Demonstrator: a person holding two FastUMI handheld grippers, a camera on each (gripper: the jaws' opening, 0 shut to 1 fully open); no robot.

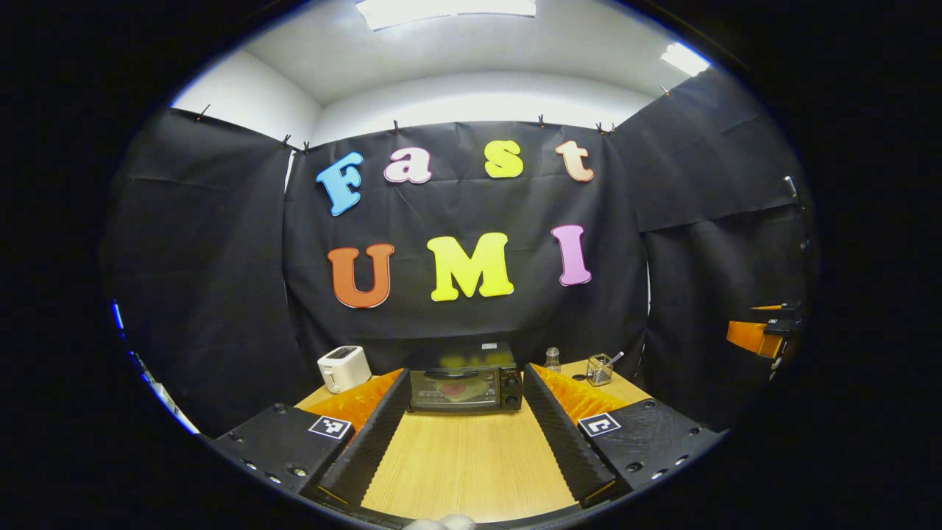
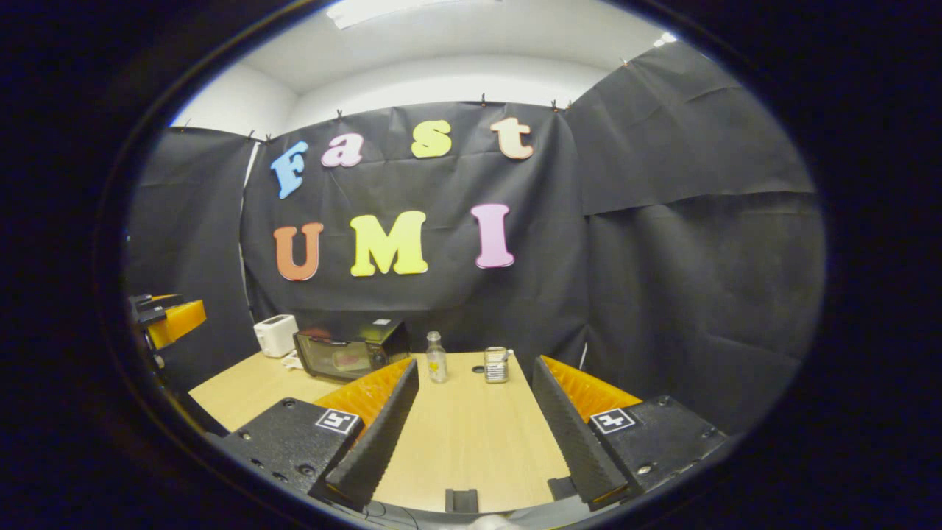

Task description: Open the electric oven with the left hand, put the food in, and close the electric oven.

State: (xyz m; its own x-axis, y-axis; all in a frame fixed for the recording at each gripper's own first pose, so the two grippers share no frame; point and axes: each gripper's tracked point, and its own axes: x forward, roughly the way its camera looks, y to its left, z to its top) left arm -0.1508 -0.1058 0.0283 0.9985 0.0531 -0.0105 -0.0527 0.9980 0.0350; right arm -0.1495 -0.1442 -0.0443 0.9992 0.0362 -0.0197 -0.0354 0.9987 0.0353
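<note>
On a light wooden table (image 1: pixel 464 464), a white toaster (image 1: pixel 344 367) stands far left. Beside it, a black electric oven with a glass door (image 1: pixel 465 383) sits closed, something red inside. The left gripper (image 1: pixel 467 397) and right gripper (image 2: pixel 471 383) hover spread wide, grasping nothing.

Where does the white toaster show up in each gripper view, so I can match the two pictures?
Left gripper view: the white toaster stands at the table's far left, just left of the electric oven.
Right gripper view: the white toaster sits far left at the table's back edge, again left of the electric oven.
Shared landmark: the small clear bottle right of the oven.
</note>
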